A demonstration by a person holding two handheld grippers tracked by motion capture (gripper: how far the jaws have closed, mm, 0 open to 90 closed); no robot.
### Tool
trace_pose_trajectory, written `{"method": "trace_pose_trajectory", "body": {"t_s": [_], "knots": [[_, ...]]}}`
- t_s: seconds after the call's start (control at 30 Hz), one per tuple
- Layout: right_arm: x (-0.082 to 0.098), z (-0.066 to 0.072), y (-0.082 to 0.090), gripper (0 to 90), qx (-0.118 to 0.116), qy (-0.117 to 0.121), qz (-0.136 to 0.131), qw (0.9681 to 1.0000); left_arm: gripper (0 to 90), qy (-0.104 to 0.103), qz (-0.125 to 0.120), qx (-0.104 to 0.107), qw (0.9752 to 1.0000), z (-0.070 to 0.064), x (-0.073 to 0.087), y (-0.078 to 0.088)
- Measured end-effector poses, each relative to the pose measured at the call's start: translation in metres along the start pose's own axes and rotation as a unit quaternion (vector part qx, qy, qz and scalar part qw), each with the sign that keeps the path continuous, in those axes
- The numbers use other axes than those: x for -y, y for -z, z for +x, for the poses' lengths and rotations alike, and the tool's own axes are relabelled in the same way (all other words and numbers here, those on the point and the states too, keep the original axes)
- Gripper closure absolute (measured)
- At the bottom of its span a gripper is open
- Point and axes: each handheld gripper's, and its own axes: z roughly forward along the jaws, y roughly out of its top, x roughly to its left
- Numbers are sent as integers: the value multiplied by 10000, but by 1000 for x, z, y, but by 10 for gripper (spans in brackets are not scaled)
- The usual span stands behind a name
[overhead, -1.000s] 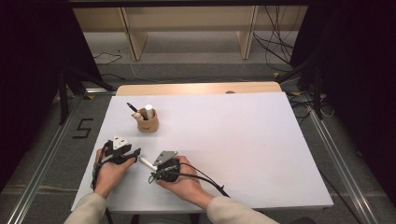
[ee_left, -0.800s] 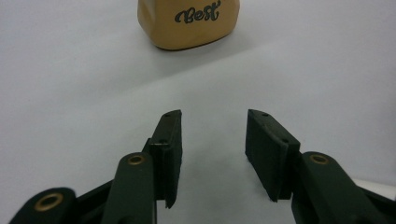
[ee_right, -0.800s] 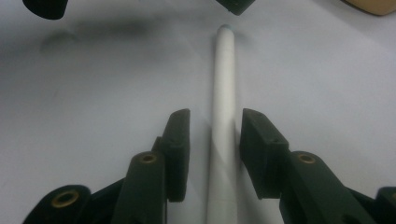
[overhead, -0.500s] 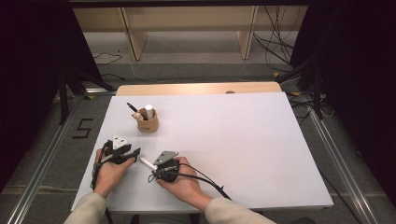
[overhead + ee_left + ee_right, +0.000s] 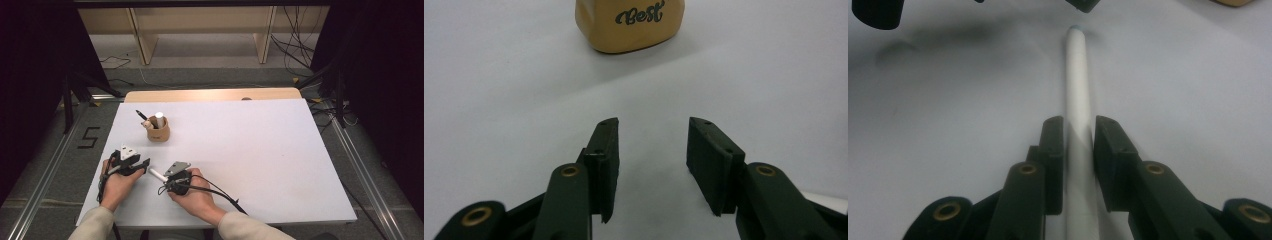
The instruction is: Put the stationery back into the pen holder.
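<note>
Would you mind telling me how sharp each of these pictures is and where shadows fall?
High view: evenly lit white table, dark surroundings. Left gripper view: jaws crisp, the tan cup slightly soft, a faint shadow band across the table. Right gripper view: the white pen looks soft and smeared between the jaws, with dark shadows at top left.

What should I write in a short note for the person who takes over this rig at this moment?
Right gripper: jaws have just been closing around the white cylindrical marker, which lies on the white table.
Left gripper: open, nothing between its jaws, facing the tan pen cup.
Done: marker nearly gripped.
Left: probably lift the marker and place it in the cup, where a black pen already stands.
</note>
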Motion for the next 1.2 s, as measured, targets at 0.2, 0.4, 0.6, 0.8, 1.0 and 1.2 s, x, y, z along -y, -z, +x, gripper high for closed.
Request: {"method": "trace_pose_trajectory", "body": {"t_s": [0.2,0.4,0.6,0.8,1.0,1.2], "knots": [[-1,1,0,784,46,-6,36,10000,560,-3,4,-3,10000,0,0,0],[-3,1,0,789,61,-29,96,9999,560,-4,-1,-10,10000,0,0,0],[-2,0,0,792,31,-103,92,9999,559,0,-14,-14,10000,1,0,1],[-3,-1,0,793,-12,-180,91,9998,559,15,-25,-17,10000,2,0,1],[-3,-3,0,793,-57,-196,69,9998,559,33,-43,-27,10000,2,0,1],[-2,-3,2,793,-131,-258,36,9996,559,63,-128,-68,9999,3,0,2]]}}
